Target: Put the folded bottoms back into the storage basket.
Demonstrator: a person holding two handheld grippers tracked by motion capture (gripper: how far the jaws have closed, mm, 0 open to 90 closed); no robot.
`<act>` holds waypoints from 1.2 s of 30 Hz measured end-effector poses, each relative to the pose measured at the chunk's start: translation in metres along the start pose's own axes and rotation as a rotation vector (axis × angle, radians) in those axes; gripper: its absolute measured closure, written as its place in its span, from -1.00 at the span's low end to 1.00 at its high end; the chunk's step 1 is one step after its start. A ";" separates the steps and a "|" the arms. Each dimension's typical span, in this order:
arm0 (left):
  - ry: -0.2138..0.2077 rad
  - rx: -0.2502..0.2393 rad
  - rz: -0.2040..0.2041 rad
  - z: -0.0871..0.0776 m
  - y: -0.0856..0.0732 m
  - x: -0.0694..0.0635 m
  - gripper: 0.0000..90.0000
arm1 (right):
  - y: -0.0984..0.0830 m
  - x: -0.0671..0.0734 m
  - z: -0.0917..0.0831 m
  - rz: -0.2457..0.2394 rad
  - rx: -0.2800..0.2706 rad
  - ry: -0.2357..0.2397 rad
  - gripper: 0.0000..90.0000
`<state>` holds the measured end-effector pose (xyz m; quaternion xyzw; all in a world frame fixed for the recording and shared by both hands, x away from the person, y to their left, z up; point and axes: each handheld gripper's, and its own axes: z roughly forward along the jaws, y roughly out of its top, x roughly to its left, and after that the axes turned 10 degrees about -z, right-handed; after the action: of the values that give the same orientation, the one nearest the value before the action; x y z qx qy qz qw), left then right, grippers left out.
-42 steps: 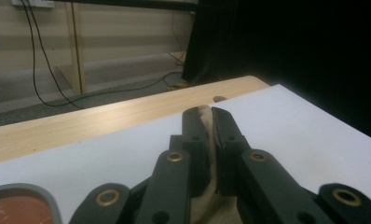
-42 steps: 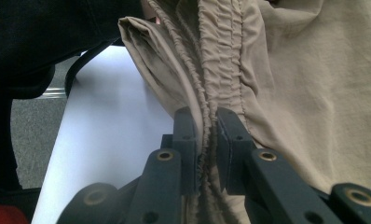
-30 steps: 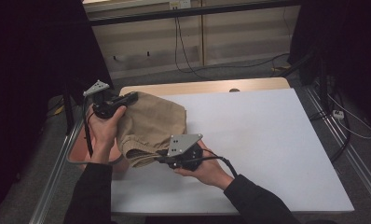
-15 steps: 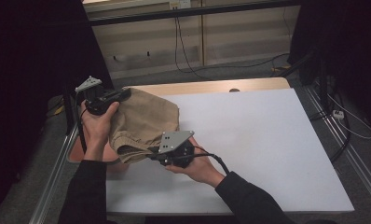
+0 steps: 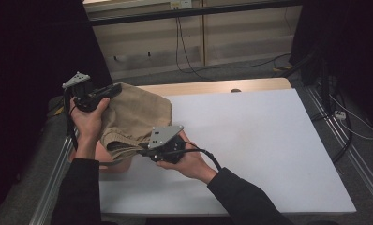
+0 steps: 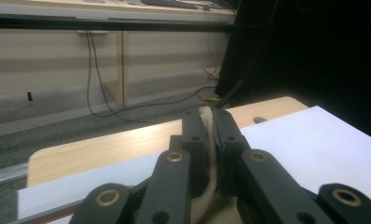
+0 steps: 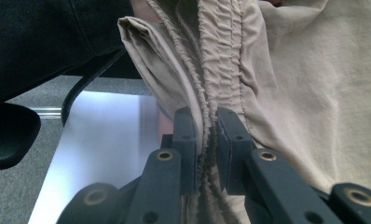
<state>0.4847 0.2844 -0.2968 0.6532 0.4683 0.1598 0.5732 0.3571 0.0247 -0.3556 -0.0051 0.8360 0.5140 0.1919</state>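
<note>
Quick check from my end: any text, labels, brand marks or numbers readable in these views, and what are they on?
None can be read.
The beige garment, clamped by the left gripper and the right gripper, shows no tag or print.
The grey plate on the right gripper carries only small dots, not characters.
The white table cover is blank.

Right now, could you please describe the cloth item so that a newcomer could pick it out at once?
Find the white table, then its near-left corner. There a tan garment hangs bunched between the left claw and the right claw. It has a gathered elastic waistband and is the sole soft item.
</note>
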 end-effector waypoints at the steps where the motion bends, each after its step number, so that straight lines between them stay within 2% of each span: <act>1: 0.013 0.001 0.008 -0.001 0.001 0.001 0.90 | 0.001 0.000 0.001 -0.004 -0.001 0.000 0.76; 8: 0.028 -0.013 -0.013 -0.009 0.007 0.011 0.90 | 0.012 -0.002 0.009 -0.018 -0.004 -0.003 0.76; 17: 0.050 -0.032 -0.009 -0.022 0.015 0.017 0.90 | 0.026 -0.005 0.019 -0.029 -0.013 0.005 0.76; 20: 0.045 -0.049 -0.015 -0.027 0.017 0.019 0.90 | 0.029 -0.005 0.023 -0.030 -0.018 0.012 0.76; 28: 0.068 -0.052 -0.011 -0.038 0.024 0.028 0.90 | 0.040 -0.007 0.035 -0.041 -0.016 0.018 0.76; 31: 0.079 -0.054 -0.021 -0.041 0.024 0.033 0.90 | 0.044 -0.007 0.041 -0.045 -0.013 0.024 0.76; 36: 0.078 -0.063 -0.023 -0.047 0.025 0.038 0.90 | 0.047 -0.007 0.048 -0.057 -0.006 0.036 0.76</act>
<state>0.4794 0.3449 -0.2734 0.6225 0.4925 0.1933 0.5767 0.3694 0.0868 -0.3318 -0.0386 0.8372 0.5109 0.1912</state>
